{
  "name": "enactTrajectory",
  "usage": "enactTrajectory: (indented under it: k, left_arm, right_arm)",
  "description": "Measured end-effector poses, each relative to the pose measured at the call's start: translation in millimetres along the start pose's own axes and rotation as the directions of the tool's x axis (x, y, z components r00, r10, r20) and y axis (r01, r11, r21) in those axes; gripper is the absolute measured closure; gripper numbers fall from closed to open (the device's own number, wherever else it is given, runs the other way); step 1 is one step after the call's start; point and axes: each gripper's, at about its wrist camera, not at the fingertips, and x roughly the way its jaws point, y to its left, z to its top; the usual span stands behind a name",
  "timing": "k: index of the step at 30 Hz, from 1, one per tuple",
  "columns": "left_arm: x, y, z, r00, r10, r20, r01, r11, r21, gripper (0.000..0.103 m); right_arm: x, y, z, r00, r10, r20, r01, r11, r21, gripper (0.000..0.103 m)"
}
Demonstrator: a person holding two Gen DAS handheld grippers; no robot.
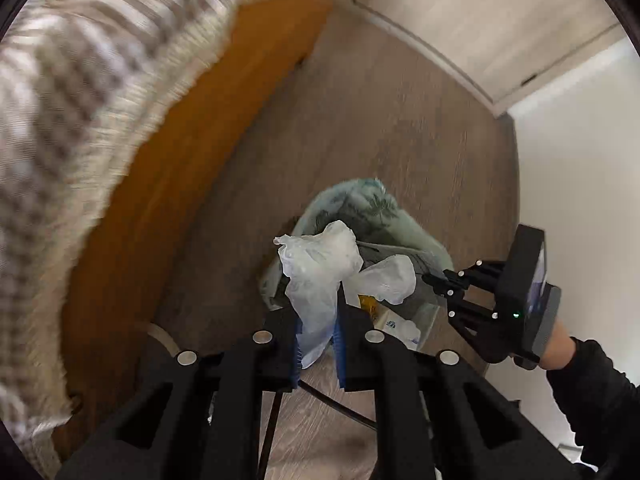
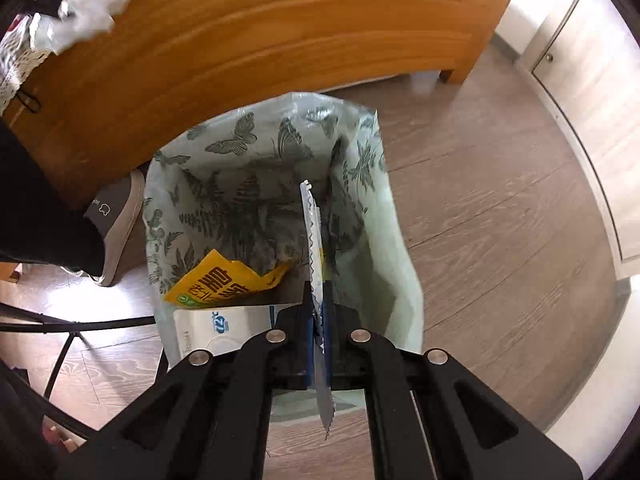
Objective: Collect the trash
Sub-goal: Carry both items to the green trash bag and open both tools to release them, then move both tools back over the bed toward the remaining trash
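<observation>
Pointing steeply down at the floor [image 2: 500, 208], the right gripper [image 2: 318, 320] has its jaws clamped on a thin silver wrapper [image 2: 314, 240] seen edge-on; the wrapper's long axis runs along the fingers, its serrated far end reaching out past the tips over the bag's mouth, its near end trailing back between the arms toward the camera; it sits squarely between the two blue pads [image 2: 308, 328], pinched about midway along its length; below it stands the bin bag [image 2: 256, 184], pale green with ferns and butterflies, open at the top, beside a wooden bed frame [image 2: 256, 40]; inside the bag lie a yellow packet [image 2: 224, 280] and a white carton [image 2: 228, 324], both against the near left wall; a slipper [image 2: 116, 216] rests on the floor left of the bag, touching it or just beside it; in the left wrist view the left gripper [image 1: 318, 320] is closed on a crumpled clear plastic bag [image 1: 320, 272], which bunches up beyond the fingertips and hangs back as a narrow tail between the pads, its length roughly along the fingers; this bundle hovers above the bag's near rim, with the right gripper to its right, held by a hand [image 1: 558, 350] in a dark sleeve [image 1: 592, 392]; a checked blanket [image 1: 80, 120] lies blurred over the bed.
</observation>
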Motion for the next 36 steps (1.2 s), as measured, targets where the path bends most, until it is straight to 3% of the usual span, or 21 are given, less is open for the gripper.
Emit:
enactTrajectory:
  k: [5, 8, 11, 12, 13, 16, 20, 22, 23, 24, 30, 36]
  left_arm:
    - [51, -16, 7, 0.992, 0.051, -0.118, -0.045, 0.998, 0.052, 0.092]
    - [69, -20, 11, 0.989, 0.012, -0.148, -0.007, 0.999, 0.031, 0.092]
    - [96, -26, 17, 0.983, 0.005, -0.181, -0.003, 1.0, 0.012, 0.091]
    - [106, -29, 17, 0.979, 0.008, -0.204, -0.006, 1.0, 0.012, 0.091]
    - [111, -32, 17, 0.975, 0.011, -0.221, -0.008, 1.0, 0.015, 0.091]
    - [129, -41, 17, 0.969, 0.017, -0.248, -0.011, 1.0, 0.028, 0.091]
    - [150, -45, 14, 0.958, 0.078, -0.277, -0.066, 0.996, 0.055, 0.09]
    - [155, -38, 12, 0.954, 0.155, -0.256, -0.147, 0.988, 0.049, 0.079]
    - [158, -35, 11, 0.949, 0.193, -0.25, -0.189, 0.981, 0.037, 0.053]
    - [159, -31, 11, 0.942, 0.227, -0.247, -0.228, 0.973, 0.023, 0.036]
    - [142, -24, 13, 0.956, 0.197, -0.216, -0.211, 0.977, -0.041, 0.036]
    - [106, -24, 10, 0.971, 0.178, -0.16, -0.19, 0.98, -0.064, 0.036]
  right_arm:
    - [18, 4, 11, 1.0, 0.019, -0.002, -0.019, 1.0, -0.009, 0.099]
    - [32, 10, 27, 0.999, 0.037, -0.027, -0.038, 0.999, -0.029, 0.097]
    - [27, 5, 37, 0.997, 0.071, -0.005, -0.071, 0.997, 0.001, 0.083]
    - [23, 2, 38, 0.996, 0.092, 0.012, -0.093, 0.995, 0.025, 0.069]
    - [15, -3, 38, 0.995, 0.095, 0.033, -0.097, 0.994, 0.047, 0.062]
    - [-8, -18, 31, 0.994, 0.08, 0.076, -0.086, 0.992, 0.089, 0.062]
    - [-32, -35, 10, 0.992, 0.071, 0.107, -0.089, 0.981, 0.175, 0.062]
    - [-41, -40, -3, 0.991, 0.062, 0.114, -0.085, 0.975, 0.207, 0.062]
    - [-44, -40, -7, 0.991, 0.06, 0.116, -0.084, 0.972, 0.218, 0.062]
    - [-47, -41, -11, 0.992, 0.057, 0.115, -0.082, 0.97, 0.227, 0.062]
    - [-45, -42, -20, 0.994, 0.064, 0.09, -0.086, 0.959, 0.271, 0.062]
    - [-60, -32, -9, 0.992, 0.052, 0.117, -0.079, 0.967, 0.242, 0.062]
